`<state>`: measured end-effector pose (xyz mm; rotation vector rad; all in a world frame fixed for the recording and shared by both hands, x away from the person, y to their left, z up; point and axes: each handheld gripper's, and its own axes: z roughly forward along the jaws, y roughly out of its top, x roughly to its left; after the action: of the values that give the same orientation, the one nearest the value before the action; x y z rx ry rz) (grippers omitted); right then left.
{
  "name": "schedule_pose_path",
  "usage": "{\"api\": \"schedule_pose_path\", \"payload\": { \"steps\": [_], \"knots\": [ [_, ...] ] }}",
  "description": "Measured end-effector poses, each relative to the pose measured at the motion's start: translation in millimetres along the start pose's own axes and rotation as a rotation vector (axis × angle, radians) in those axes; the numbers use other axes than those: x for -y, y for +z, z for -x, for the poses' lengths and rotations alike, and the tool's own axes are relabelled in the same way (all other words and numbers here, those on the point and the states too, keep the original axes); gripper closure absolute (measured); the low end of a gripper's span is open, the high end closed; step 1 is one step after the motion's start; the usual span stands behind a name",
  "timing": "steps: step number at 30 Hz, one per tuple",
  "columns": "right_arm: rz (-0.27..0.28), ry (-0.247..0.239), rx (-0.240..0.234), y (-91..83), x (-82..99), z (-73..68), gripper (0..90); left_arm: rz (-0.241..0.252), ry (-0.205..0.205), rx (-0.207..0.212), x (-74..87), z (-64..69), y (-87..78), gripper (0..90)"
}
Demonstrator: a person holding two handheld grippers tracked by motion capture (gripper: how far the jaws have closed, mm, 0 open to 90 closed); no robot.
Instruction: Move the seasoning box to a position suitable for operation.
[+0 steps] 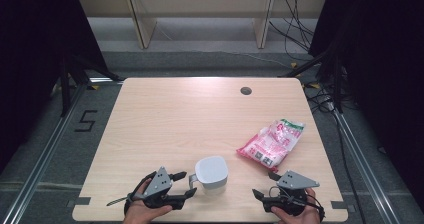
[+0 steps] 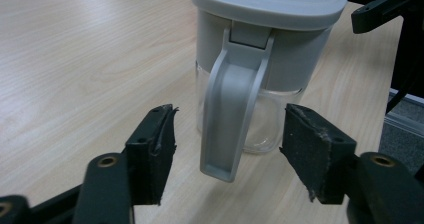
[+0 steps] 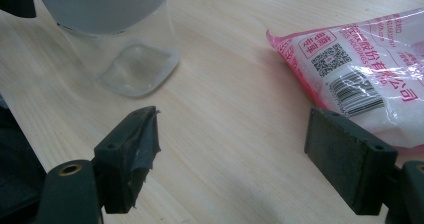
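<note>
A clear pitcher (image 1: 211,171) with a grey lid and grey handle (image 2: 232,114) stands near the front edge of the wooden table (image 1: 175,119). My left gripper (image 1: 187,184) lies level just left of it. In the left gripper view the left gripper (image 2: 230,119) straddles the handle, and a gap shows on each side of it. A pink-and-white printed bag (image 1: 272,143) lies to the right of the pitcher. My right gripper (image 1: 263,184) rests open at the front right. In the right gripper view the right gripper (image 3: 232,121) has bare table between its jaws, with the pitcher (image 3: 115,24) and bag (image 3: 365,69) beyond.
A round cable hole (image 1: 245,90) sits near the table's far edge. Beyond the table are wooden shelf legs (image 1: 142,29) and loose cables (image 1: 295,24) on the floor. Dark curtains hang on both sides.
</note>
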<state>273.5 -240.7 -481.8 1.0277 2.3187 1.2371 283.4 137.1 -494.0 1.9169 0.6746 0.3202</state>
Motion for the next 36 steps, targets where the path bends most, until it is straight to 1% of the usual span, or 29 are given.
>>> {"api": "schedule_pose_path", "payload": {
  "steps": [3,4,5,6,7,8,9,10,11,12,13,14,16,17,19,20,21,22,23,25,26,27,28,30,31,32,33,35,36],
  "knots": [
    [-0.002,-0.011,0.015,-0.8,-0.4,-0.6,24.5,-0.008,0.009,-0.007,-1.6,-0.4,1.1,45.2],
    [-0.002,-0.015,0.014,-0.7,-0.3,-0.4,25.8,-0.023,0.034,-0.009,-2.3,-2.5,1.5,46.1],
    [0.001,-0.015,0.015,-0.5,-0.2,-0.7,27.0,-0.004,0.014,0.002,-2.6,-0.4,3.4,47.7],
    [0.001,-0.008,0.005,-0.4,-0.5,-1.1,27.0,-0.012,0.025,-0.003,-3.0,-0.6,3.7,49.6],
    [0.001,-0.008,0.005,-0.4,-0.5,-1.1,27.0,-0.012,0.025,-0.003,-3.0,-0.6,3.7,51.0],
    [-0.001,-0.014,0.007,-0.2,-0.4,-1.0,27.0,-0.013,0.035,0.005,-3.1,-1.6,5.5,53.2],
    [-0.002,-0.013,0.007,-0.2,-0.3,-1.0,27.0,-0.016,0.037,0.0,-3.2,-1.6,5.9,54.7],
    [-0.003,-0.013,0.008,-0.5,-0.3,-1.0,27.0,-0.015,0.042,0.009,-3.5,-3.1,6.9,55.6],
    [-0.003,-0.013,0.008,-0.5,-0.3,-1.0,27.0,-0.015,0.042,0.009,-3.5,-3.1,6.9,56.0],
    [-0.004,-0.006,-0.012,-0.1,-0.7,-1.3,27.0,-0.009,0.038,0.02,-4.7,-4.7,7.9,57.0],
    [-0.004,-0.006,-0.012,-0.1,-0.7,-1.3,27.0,-0.009,0.038,0.02,-4.7,-4.7,7.9,58.5],
    [-0.009,-0.015,0.005,0.0,-0.3,-0.9,26.9,-0.002,0.043,0.023,-6.2,-4.8,8.3,61.1],
    [-0.009,-0.014,0.004,-0.2,-0.3,-1.2,26.9,-0.012,0.067,0.029,-7.7,-4.7,7.8,65.0],
    [-0.005,-0.017,0.005,-0.3,-0.5,-1.0,26.9,-0.01,0.079,0.028,-8.0,-3.8,8.2,66.7],
    [-0.001,-0.024,0.009,0.0,-0.5,-0.5,26.9,-0.014,0.084,0.02,-8.1,-2.8,7.9,67.4],
    [-0.008,-0.021,0.002,-0.1,-0.3,-0.9,26.9,-0.018,0.094,0.03,-7.9,-2.2,7.4,67.5],
    [-0.002,-0.031,0.01,-0.3,-0.3,-0.7,27.0,-0.02,0.098,0.031,-7.8,-2.1,7.0,67.5],
    [-0.002,-0.031,0.01,-0.3,-0.3,-0.7,27.0,-0.02,0.098,0.031,-7.8,-2.1,7.0,67.6],
    [-0.001,-0.022,0.005,-0.2,-0.3,-1.7,27.0,-0.016,0.086,0.035,-7.5,-0.5,6.4,67.6],
    [0.0,-0.026,0.002,0.0,-0.6,-1.4,27.0,-0.012,0.085,0.041,-7.3,-1.2,6.4,67.6],
    [-0.002,-0.03,0.005,0.0,-0.3,-1.3,27.0,-0.02,0.082,0.04,-8.2,-1.9,6.0,67.6],
    [0.003,-0.034,-0.008,0.8,-0.4,-0.8,27.0,-0.025,0.098,0.033,-9.4,-3.4,6.2,67.8],
    [0.0,-0.024,0.004,-0.2,-0.6,-1.4,27.0,-0.03,0.102,0.036,-10.1,-5.0,7.0,67.9],
    [0.001,-0.029,0.003,0.3,-0.7,-1.0,27.0,-0.026,0.098,0.036,-10.6,-5.5,8.0,68.0],
    [-0.006,-0.024,0.002,0.3,-0.6,-1.0,27.0,-0.029,0.105,0.035,-11.7,-8.2,9.0,68.0],
    [0.003,-0.039,-0.004,1.4,-0.3,-0.7,27.0,-0.023,0.103,0.031,-13.6,-9.8,10.6,68.0],
    [0.0,-0.04,-0.002,1.3,-0.4,-0.6,27.0,-0.027,0.115,0.025,-15.1,-11.6,11.3,68.1],
    [0.002,-0.035,-0.005,1.4,-0.6,-0.7,27.0,-0.019,0.11,0.03,-16.2,-12.4,13.2,68.1],
    [-0.018,-0.01,0.005,0.4,-0.1,-1.7,27.0,-0.018,0.109,0.015,-18.3,-14.7,16.2,68.1]
  ]
}}
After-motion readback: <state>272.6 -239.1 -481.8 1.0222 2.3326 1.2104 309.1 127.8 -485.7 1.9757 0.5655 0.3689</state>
